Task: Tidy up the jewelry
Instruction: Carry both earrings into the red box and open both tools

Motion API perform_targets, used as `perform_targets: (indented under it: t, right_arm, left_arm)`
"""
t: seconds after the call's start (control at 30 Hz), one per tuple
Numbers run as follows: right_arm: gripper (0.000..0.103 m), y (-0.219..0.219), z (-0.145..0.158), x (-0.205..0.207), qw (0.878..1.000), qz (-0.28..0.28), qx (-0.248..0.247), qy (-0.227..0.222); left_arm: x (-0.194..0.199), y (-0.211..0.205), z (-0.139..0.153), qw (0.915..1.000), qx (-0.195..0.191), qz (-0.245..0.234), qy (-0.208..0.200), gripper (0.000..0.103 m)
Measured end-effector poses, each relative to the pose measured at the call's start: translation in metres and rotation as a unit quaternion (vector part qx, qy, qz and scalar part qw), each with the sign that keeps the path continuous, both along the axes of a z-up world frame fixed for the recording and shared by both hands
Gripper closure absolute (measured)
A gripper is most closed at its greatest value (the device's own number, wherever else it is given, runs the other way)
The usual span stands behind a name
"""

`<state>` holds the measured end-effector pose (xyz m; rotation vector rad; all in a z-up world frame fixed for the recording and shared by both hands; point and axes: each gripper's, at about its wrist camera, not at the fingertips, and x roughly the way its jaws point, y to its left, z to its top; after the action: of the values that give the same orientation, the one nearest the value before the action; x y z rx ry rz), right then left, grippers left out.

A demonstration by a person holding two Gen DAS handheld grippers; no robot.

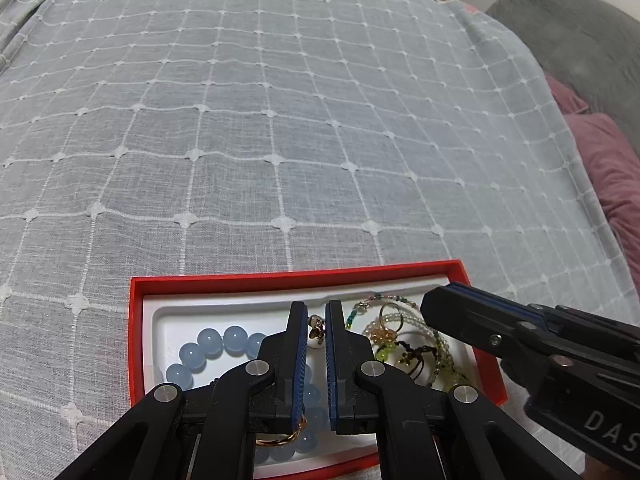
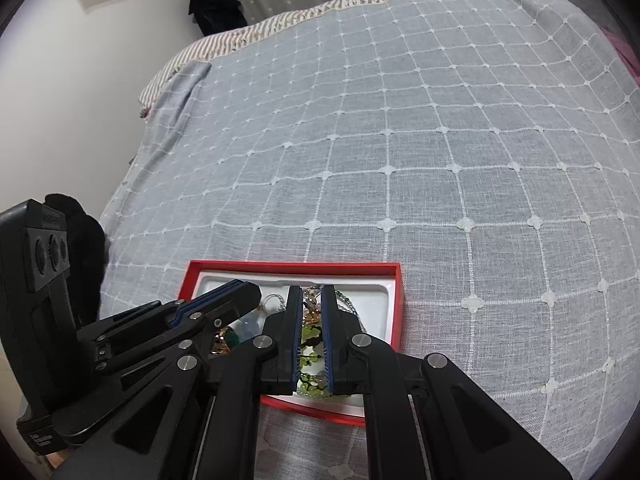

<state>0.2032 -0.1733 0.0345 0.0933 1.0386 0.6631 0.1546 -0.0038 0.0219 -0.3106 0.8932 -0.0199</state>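
Both grippers, left gripper (image 1: 317,310) and right gripper (image 2: 311,294), are hovering nearly closed, gripping nothing, over the red tray (image 1: 256,278) on the bedspread (image 1: 280,120). Blue bead bracelet (image 1: 208,346) is only showing in the left view.

Bed (image 1: 280,140) is wearing a grey-blue cover with a white stitched grid, striped sheet (image 2: 280,20) showing at far edge. Red box (image 1: 280,276) with white tray insert is sitting directly on cover, near edge. Pink pillow (image 1: 612,168) is lying alongside.
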Motion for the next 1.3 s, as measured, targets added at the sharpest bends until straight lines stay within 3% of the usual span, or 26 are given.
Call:
perform_targets:
  t: [0.6,0.8,0.97,1.3]
  right_arm:
    - [0.093,0.001,-0.012,0.001,1.000,-0.001,-0.010,0.001]
    - [0.092,-0.001,-0.011,0.001,1.000,-0.002,0.003,0.004]
    - [0.073,-0.003,-0.007,0.000,1.000,-0.002,0.012,-0.001]
    - [0.073,-0.011,0.001,-0.005,1.000,-0.012,0.024,-0.003]
  left_arm:
    - [0.001,-0.002,-0.007,0.9998,0.021,-0.004,0.001,0.099]
    - [-0.002,0.000,-0.004,0.9999,0.016,-0.005,-0.003,0.078]
    - [-0.006,0.005,-0.001,1.0000,0.006,0.001,-0.008,0.077]
    - [-0.017,0.010,0.008,0.9997,-0.012,-0.001,-0.023,0.070]
